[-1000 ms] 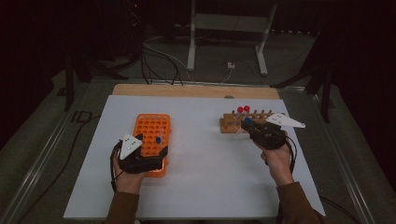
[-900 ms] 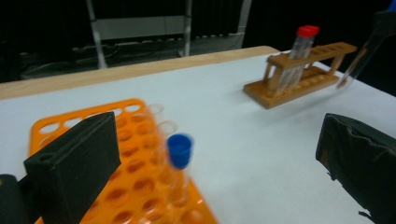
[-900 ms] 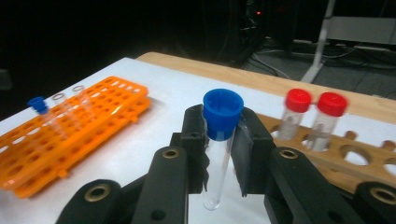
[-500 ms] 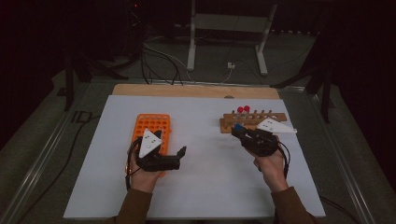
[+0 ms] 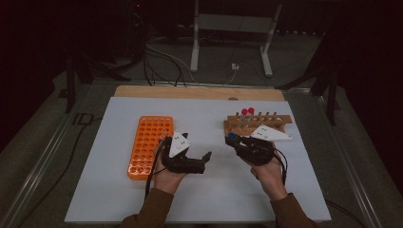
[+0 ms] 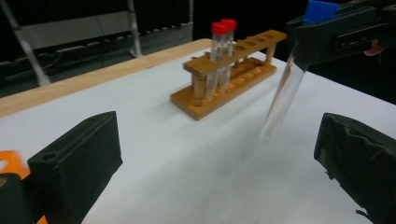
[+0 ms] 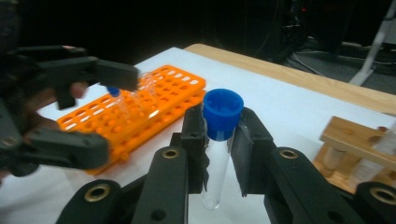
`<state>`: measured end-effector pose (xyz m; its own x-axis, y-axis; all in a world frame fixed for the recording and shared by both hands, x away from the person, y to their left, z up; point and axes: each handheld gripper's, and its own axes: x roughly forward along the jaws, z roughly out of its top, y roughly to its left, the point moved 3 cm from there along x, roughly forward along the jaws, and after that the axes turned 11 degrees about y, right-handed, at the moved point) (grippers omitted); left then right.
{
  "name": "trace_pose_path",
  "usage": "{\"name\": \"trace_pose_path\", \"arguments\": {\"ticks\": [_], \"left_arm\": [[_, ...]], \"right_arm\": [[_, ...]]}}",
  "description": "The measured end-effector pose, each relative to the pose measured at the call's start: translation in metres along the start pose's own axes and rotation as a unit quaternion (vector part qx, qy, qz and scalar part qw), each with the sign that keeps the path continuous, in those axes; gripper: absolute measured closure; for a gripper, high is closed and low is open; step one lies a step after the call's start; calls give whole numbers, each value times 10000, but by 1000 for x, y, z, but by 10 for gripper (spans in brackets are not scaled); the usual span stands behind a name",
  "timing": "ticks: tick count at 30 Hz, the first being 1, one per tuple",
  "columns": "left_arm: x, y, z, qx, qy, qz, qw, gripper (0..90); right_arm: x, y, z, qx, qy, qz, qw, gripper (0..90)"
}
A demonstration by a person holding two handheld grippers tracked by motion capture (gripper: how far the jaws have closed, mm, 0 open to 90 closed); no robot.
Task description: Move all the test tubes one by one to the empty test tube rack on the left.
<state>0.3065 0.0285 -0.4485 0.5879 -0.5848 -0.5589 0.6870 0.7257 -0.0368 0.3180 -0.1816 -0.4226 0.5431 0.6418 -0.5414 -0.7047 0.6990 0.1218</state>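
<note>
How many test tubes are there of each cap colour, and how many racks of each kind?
Clear test tubes with red caps, in the wooden rack: 2
Clear test tubes with blue caps, one in the right tongs, one in the orange rack: 2
Brown wooden tube rack: 1
Orange plastic tube rack: 1
Total: 6

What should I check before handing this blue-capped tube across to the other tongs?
1. Right tongs clamped on the clear blue-capped test tube: ok.
2. Left tongs open wide enough to take it: ok.
3. Tube between the left jaws: not ok, off to one side.
4. Free holes in the orange plastic rack: ok.
5. Tube clear of the wooden rack: ok.
6. Cap tight: cannot tell.
</note>
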Motion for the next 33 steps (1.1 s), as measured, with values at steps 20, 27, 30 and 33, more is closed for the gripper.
{"name": "trace_pose_path", "arguments": {"ticks": [20, 27, 30, 33], "left_arm": [[23, -26, 4, 279, 115, -449, 9985, 651], [24, -28, 4, 305, 121, -565, 9979, 749], [24, -29, 4, 343, 138, -580, 9976, 771], [24, -29, 3, 337, 129, -568, 9977, 774]], "right_arm": [[12, 20, -2, -165, 159, 290, 9993, 762], [12, 20, -2, -164, 173, 304, 9993, 763], [13, 20, -2, -164, 186, 311, 9992, 762], [12, 20, -2, -176, 183, 336, 9991, 747]]}}
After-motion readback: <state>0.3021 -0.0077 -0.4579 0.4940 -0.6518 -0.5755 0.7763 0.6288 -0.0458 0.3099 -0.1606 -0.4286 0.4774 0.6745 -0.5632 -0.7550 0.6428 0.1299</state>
